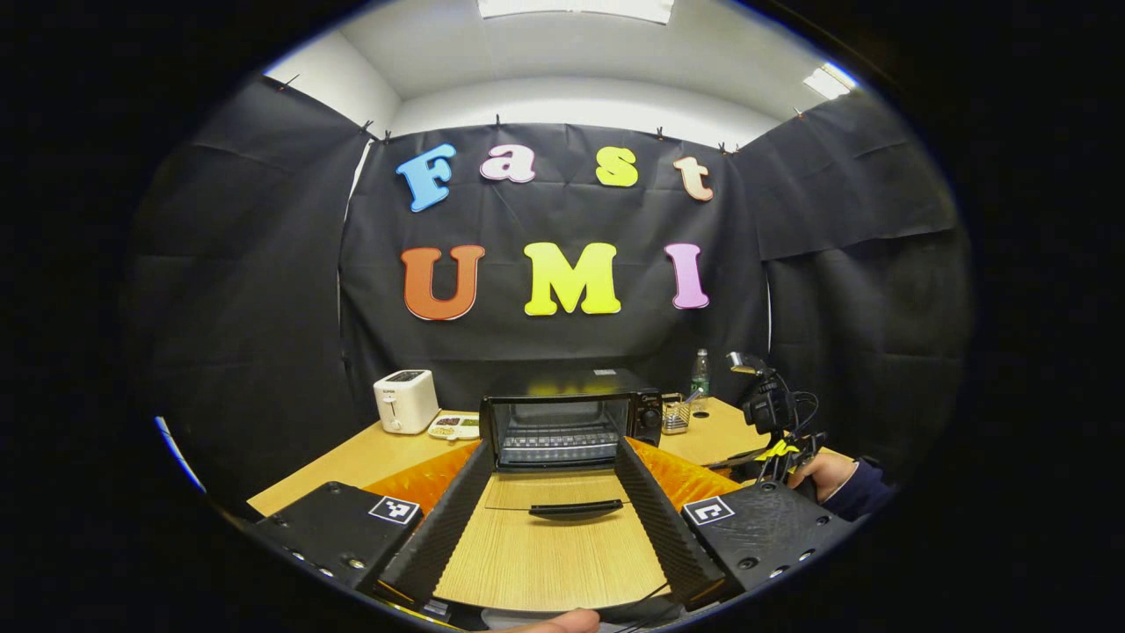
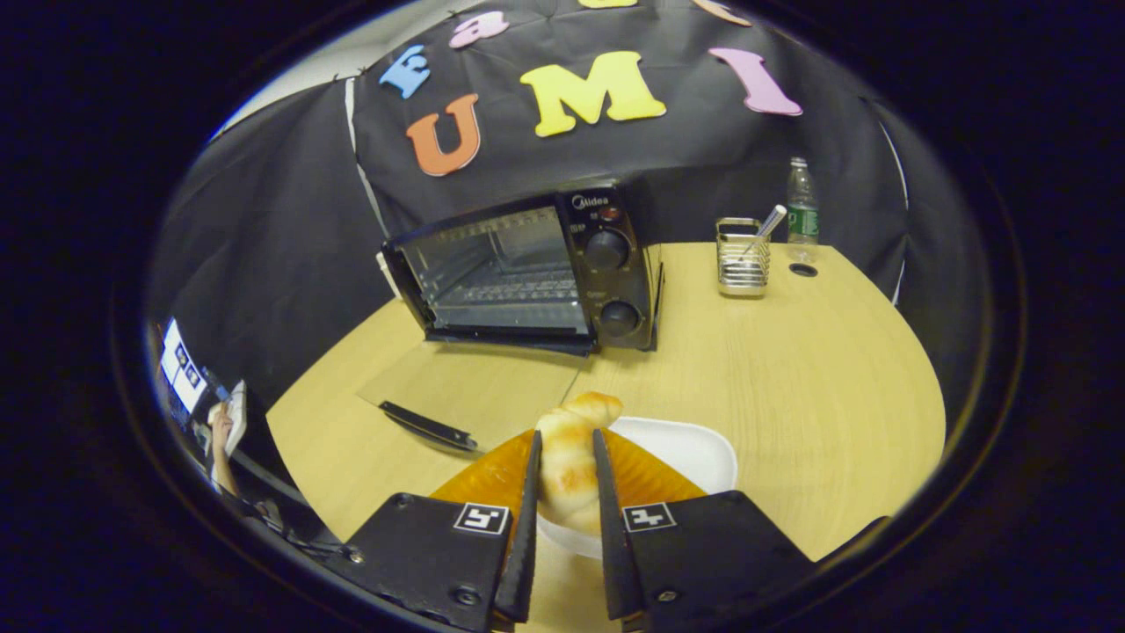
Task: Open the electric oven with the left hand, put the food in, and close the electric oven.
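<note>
The lower end of the bread roll [image 2: 567, 462] is hidden between the fingers of the right gripper [image 2: 562, 492], and much of the white plate [image 2: 694, 448] under it is covered by the gripper's body. In the left gripper view the small dish [image 1: 453, 426] beside the toaster [image 1: 405, 401] is too small for its contents to be told, and the hand [image 1: 822, 475] at the right is partly screened by the other gripper's rig. The figure [image 2: 220, 440] at the left edge of the right gripper view is cut off and too distorted to be made out.
</note>
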Action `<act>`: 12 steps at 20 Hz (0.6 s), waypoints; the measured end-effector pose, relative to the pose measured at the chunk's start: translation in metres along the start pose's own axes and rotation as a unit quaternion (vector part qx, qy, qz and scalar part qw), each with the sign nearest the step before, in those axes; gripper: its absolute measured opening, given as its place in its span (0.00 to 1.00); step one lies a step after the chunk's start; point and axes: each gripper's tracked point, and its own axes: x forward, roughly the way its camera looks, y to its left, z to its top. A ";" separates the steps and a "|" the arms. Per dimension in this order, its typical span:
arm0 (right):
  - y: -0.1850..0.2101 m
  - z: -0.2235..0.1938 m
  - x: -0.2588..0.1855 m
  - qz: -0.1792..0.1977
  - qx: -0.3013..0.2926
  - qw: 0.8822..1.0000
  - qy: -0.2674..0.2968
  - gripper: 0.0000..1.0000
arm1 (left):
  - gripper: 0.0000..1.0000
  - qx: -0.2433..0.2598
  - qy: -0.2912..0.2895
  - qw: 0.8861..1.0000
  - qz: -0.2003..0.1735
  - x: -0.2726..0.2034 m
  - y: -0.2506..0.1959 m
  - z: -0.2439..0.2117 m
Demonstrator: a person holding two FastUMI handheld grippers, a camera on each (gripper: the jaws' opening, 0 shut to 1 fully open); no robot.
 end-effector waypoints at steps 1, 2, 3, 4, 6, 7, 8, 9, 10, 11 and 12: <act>0.012 0.007 0.000 0.013 0.015 1.000 -0.008 0.33 | 0.93 0.002 -0.004 1.000 0.002 -0.003 0.003 0.001; 0.027 0.011 0.001 0.031 0.022 0.999 -0.013 0.34 | 0.93 0.003 -0.008 1.000 0.005 -0.006 0.007 0.003; 0.038 0.017 0.004 0.043 0.026 0.999 -0.017 0.33 | 0.93 0.004 -0.012 1.000 0.005 -0.009 0.010 0.007; 0.050 0.023 0.007 0.054 0.032 0.998 -0.027 0.32 | 0.93 0.006 -0.014 1.000 0.006 -0.011 0.013 0.010; 0.074 0.043 0.015 0.076 0.055 0.993 -0.065 0.33 | 0.93 0.009 -0.017 1.000 0.006 -0.017 0.018 0.016; 0.083 0.054 0.020 0.081 0.064 0.991 -0.087 0.34 | 0.93 0.011 -0.021 1.000 0.006 -0.019 0.021 0.019; 0.090 0.066 0.025 0.081 0.072 0.988 -0.112 0.33 | 0.93 0.012 -0.025 1.000 0.005 -0.023 0.024 0.021; 0.096 0.076 0.031 0.081 0.077 0.985 -0.134 0.34 | 0.93 0.014 -0.027 1.000 0.005 -0.024 0.027 0.022; 0.103 0.084 0.038 0.081 0.083 0.982 -0.149 0.35 | 0.93 0.013 -0.030 0.999 0.009 -0.025 0.032 0.023; 0.109 0.088 0.045 0.079 0.089 0.981 -0.155 0.36 | 0.93 0.012 -0.033 0.999 0.014 -0.026 0.039 0.024; 0.112 0.091 0.056 0.076 0.093 0.980 -0.157 0.37 | 0.93 0.009 -0.036 0.999 0.016 -0.027 0.043 0.023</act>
